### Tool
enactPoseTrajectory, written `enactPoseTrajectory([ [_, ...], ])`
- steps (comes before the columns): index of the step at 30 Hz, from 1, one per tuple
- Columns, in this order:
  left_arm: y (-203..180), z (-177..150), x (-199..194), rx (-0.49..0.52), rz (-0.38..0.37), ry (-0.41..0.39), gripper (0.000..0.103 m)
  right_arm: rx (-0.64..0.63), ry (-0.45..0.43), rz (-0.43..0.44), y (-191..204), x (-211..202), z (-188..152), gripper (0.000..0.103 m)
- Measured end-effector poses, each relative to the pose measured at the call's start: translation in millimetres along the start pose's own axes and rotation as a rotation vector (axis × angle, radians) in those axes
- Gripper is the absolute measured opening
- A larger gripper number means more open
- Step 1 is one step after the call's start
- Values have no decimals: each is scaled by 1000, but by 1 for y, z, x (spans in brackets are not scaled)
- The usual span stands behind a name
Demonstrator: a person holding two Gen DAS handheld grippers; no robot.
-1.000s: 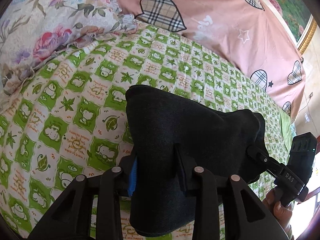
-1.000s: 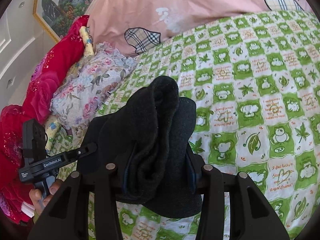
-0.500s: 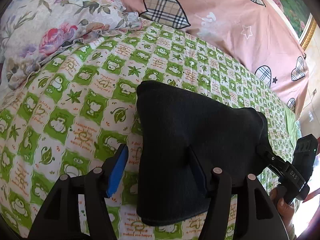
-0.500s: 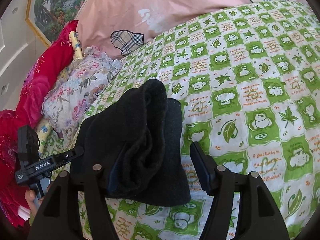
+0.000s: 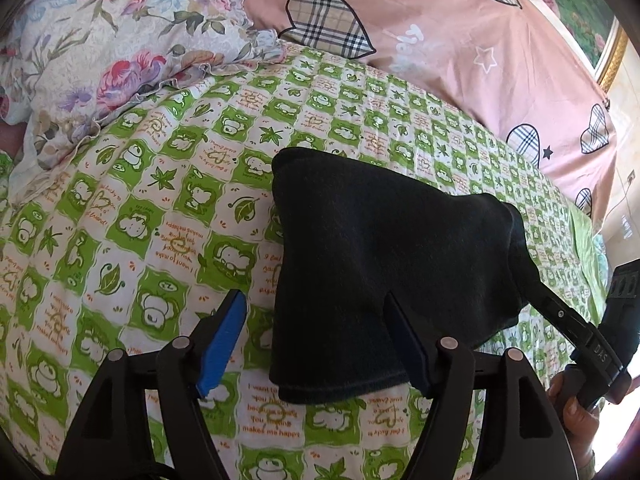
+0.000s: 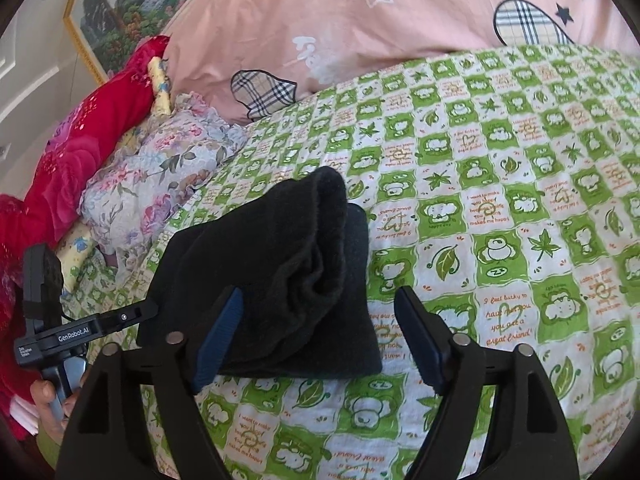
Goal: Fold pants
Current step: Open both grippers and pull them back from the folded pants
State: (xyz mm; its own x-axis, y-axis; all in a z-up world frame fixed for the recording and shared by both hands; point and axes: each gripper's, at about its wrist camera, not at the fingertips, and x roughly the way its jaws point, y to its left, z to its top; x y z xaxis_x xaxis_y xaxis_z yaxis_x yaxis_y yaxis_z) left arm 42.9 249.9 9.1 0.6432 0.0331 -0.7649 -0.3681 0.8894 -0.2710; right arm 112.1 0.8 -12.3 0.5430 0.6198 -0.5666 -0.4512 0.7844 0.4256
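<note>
Both your left gripper (image 5: 314,338) and right gripper (image 6: 316,334) stand released, the folded pants (image 5: 380,264) lying straight ahead between them, long axis running gripper to gripper.

Black pants (image 5: 384,256) — folded, lying flat.

Plain black fleece pants (image 5: 380,264), no print on them, over a bedsheet (image 5: 160,208) checked in green and white with orange lettering. At eleven o'clock, a floral pillow (image 5: 112,52) of pink and purple blooms. At one o'clock, a salmon-pink quilt (image 5: 460,40) with tan plaid hearts. In the right view, a crimson blanket (image 6: 80,140) at nine o'clock and blue pads (image 6: 220,332) on black claws.
</note>
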Motion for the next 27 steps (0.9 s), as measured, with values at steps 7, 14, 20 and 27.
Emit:
enactPoseTrajectory([
  [7, -8, -13, -10, 26, 21, -10, 76, -85, 3, -14, 20, -6, -9, 88],
  [14, -16, -25, -22, 60, 76, -32, 83, -154, -14, -40, 32, -15, -20, 90],
  [20, -24, -37, -29, 92, 140, -51, 83, -224, -39, -58, 44, -23, -30, 97],
  [27, -34, -49, -35, 150, 187, -109, 84, -288, -51, -79, 53, -24, -42, 102],
])
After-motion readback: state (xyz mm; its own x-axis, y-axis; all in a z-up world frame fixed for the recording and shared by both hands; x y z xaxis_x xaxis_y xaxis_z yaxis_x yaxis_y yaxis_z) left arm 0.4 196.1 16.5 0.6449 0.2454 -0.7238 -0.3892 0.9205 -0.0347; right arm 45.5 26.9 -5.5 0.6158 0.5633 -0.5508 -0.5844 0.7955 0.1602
